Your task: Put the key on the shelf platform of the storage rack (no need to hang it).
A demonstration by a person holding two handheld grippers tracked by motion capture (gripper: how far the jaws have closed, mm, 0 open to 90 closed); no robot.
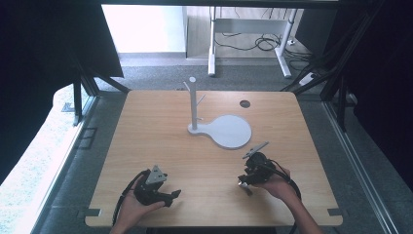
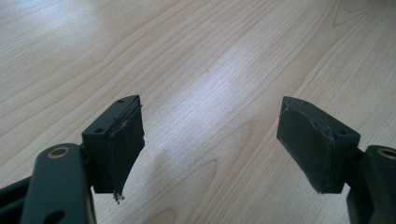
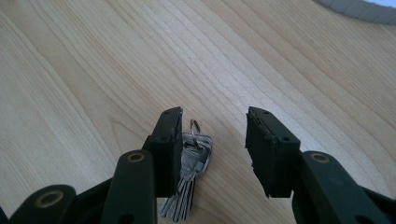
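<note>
right gripper view | right tongs agape — keys on table

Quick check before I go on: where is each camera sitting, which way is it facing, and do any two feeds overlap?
High view: above the person's side, looking forward and down on the wooden table and white peg stand; both hands hold grippers, left gripper, right gripper.
Left gripper view: rides that gripper, facing bare tabletop between its open jaws.
Right gripper view: rides that gripper, open jaws around a bunch of keys lying flat.
Shared: the high and right gripper views both show the stand's round base.
</note>
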